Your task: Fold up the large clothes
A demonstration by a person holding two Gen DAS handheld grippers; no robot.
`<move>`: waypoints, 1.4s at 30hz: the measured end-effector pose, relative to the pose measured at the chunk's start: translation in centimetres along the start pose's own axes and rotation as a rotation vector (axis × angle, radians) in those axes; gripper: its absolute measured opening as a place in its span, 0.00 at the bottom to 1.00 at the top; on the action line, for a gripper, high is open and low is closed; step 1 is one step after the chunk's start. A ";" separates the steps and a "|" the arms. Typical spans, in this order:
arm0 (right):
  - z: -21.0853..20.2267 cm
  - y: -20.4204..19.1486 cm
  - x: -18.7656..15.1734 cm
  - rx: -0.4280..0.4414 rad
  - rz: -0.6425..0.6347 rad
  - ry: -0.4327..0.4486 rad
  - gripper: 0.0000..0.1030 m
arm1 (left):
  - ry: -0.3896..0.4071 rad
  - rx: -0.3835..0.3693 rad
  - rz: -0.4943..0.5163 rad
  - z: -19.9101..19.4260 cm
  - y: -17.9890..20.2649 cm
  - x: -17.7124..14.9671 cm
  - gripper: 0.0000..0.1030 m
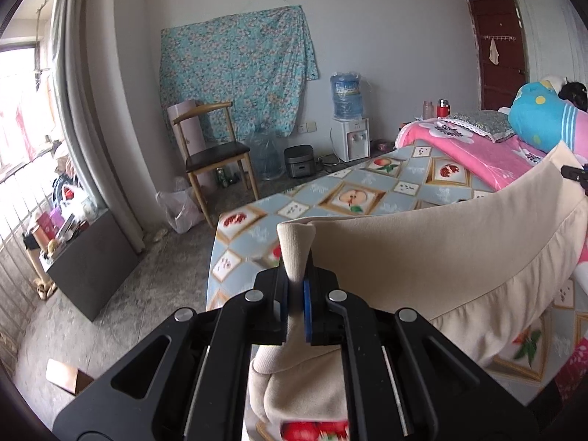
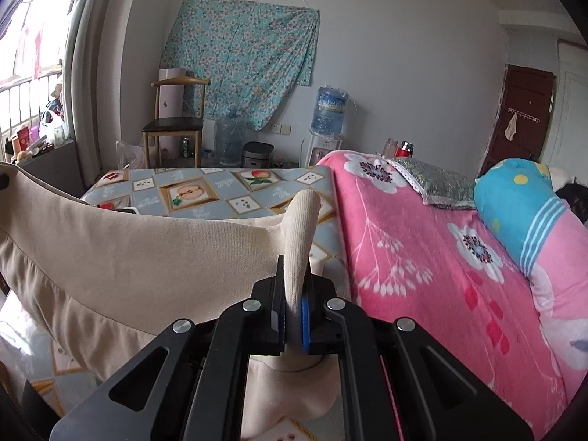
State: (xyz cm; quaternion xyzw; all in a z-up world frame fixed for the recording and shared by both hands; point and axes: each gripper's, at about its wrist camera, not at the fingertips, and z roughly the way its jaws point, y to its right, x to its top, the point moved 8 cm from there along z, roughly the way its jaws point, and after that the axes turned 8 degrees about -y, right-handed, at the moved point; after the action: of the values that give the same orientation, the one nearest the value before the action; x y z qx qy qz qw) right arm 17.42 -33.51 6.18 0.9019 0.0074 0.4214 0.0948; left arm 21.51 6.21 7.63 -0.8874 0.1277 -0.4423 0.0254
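Note:
A large beige garment hangs stretched between both grippers above the bed. In the left wrist view my left gripper is shut on a bunched corner of it, with a tuft of cloth sticking up past the pads. The cloth spans right toward the other gripper's black tip. In the right wrist view my right gripper is shut on the opposite beige garment corner, a ribbed fold standing up between the fingers. A gathered seam runs along the lower part of the cloth. The garment's lower portion is hidden below the grippers.
The bed carries a fruit-patterned sheet and a pink floral blanket with pillows. Beyond stand a wooden chair, water dispenser, rice cooker and a dark door. A low dark cabinet sits by the window.

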 end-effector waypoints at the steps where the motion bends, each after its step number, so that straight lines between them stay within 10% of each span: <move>1: 1.0 0.1 1.1 0.002 -0.001 -0.002 0.06 | -0.001 -0.006 0.001 1.0 -0.2 1.1 0.06; 11: 14.6 -0.1 8.9 0.003 -0.049 -0.106 0.05 | -0.124 -0.056 -0.004 15.4 -1.1 8.6 0.06; 22: 28.9 -1.1 3.2 0.093 -0.014 -0.430 0.12 | -0.476 -0.129 -0.108 30.6 -1.2 0.4 0.09; 26: 28.5 2.3 3.3 0.090 0.127 -0.424 0.44 | -0.465 -0.107 -0.227 30.3 -4.5 0.1 0.18; 30: 23.3 6.4 4.9 0.060 0.223 -0.303 0.44 | -0.385 -0.027 -0.310 27.0 -9.0 1.1 0.17; 33: 18.7 5.1 5.3 0.206 0.196 -0.234 0.44 | -0.322 -0.085 -0.263 23.4 -8.3 2.0 0.17; 38: 15.2 -1.2 0.2 0.357 0.014 -0.347 0.44 | -0.360 -0.271 -0.124 18.8 -1.3 -0.7 0.17; 42: 15.7 -0.7 -4.1 0.314 0.082 -0.438 0.42 | -0.471 -0.193 -0.115 19.5 0.1 -6.0 0.15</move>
State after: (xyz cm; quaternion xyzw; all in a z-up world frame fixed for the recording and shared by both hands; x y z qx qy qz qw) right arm 26.78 -35.75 -6.84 0.9748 0.0152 0.2133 -0.0640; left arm 33.46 6.32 -8.94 -0.9700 0.1093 -0.2097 -0.0555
